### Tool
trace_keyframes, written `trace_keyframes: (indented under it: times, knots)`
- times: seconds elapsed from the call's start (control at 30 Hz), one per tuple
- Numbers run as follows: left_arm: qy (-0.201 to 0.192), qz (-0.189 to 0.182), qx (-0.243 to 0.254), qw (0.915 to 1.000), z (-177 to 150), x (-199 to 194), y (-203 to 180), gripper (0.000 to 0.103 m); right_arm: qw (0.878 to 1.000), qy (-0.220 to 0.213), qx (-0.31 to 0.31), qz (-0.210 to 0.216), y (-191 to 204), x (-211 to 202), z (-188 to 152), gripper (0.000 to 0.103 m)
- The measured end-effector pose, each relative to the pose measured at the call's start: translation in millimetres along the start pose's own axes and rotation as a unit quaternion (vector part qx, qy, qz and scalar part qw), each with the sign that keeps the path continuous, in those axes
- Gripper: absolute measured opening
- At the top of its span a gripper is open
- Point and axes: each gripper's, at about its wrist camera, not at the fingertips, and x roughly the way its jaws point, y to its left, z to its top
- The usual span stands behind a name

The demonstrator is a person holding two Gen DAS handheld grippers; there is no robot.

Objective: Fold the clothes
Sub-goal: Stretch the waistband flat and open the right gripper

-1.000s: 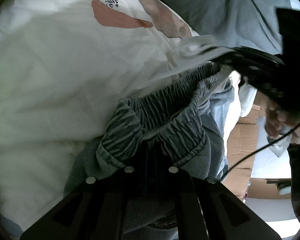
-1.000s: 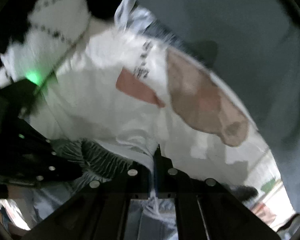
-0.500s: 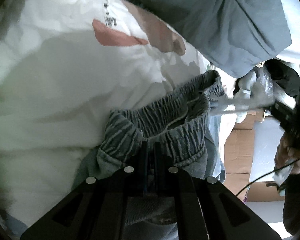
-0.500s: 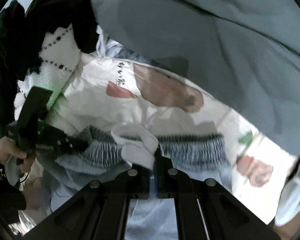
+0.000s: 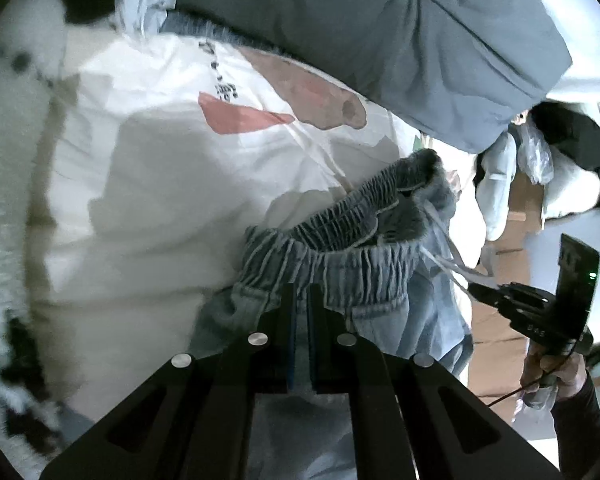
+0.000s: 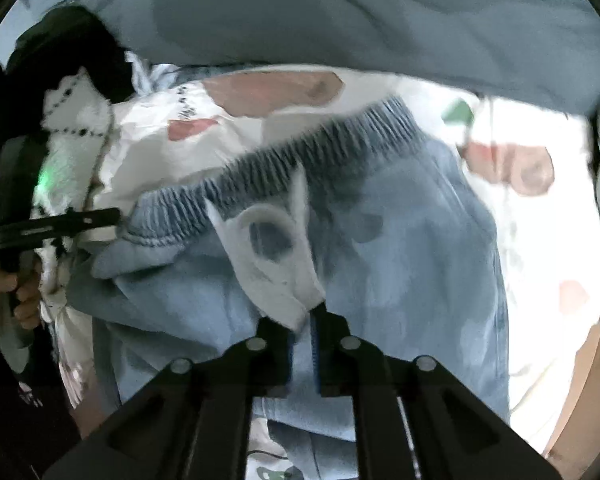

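Denim trousers (image 5: pixel 340 248) hang unfolded at frame centre, waistband pinched by the left gripper (image 5: pixel 300 300); the right gripper (image 6: pixel 302 320) clamps their white drawstring (image 6: pixel 276 256); all folding seemingly remains.

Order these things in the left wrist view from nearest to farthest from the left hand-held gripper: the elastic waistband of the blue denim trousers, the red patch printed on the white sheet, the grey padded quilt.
1. Elastic waistband of the blue denim trousers: clamped in the left hand-held gripper, just ahead.
2. Red patch printed on the white sheet: beyond, upper left.
3. Grey padded quilt: farthest, along the top.
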Motion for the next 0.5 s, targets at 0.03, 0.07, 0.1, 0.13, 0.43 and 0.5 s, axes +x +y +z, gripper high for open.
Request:
trace_keyframes:
  times: [0.03,0.07,0.1,0.13,0.43,0.5]
  knots:
    - [-0.003,0.006,0.007,1.0000,-3,-6,0,0.004,1.000,0.002,0.010,0.002,-2,2,-6,0.009]
    - [-0.005,0.010,0.011,0.9999,-5,-10,-1,0.004,1.000,0.006,0.017,0.002,-3,3,-12,0.010]
    - [-0.007,0.013,0.014,0.9998,-8,-14,-1,0.004,1.000,0.010,0.023,0.001,-4,5,-18,0.011]
    - [-0.008,0.017,0.017,0.9997,-11,-17,0,0.004,0.999,0.015,0.028,0.000,-5,6,-25,0.011]
    - [-0.011,0.047,0.025,0.9985,-32,-36,13,0.004,0.999,0.024,0.045,0.000,-11,3,-56,0.018]
    - [-0.008,0.054,0.025,0.9982,-34,-35,16,0.004,0.999,0.022,0.045,0.000,-12,1,-57,0.019]
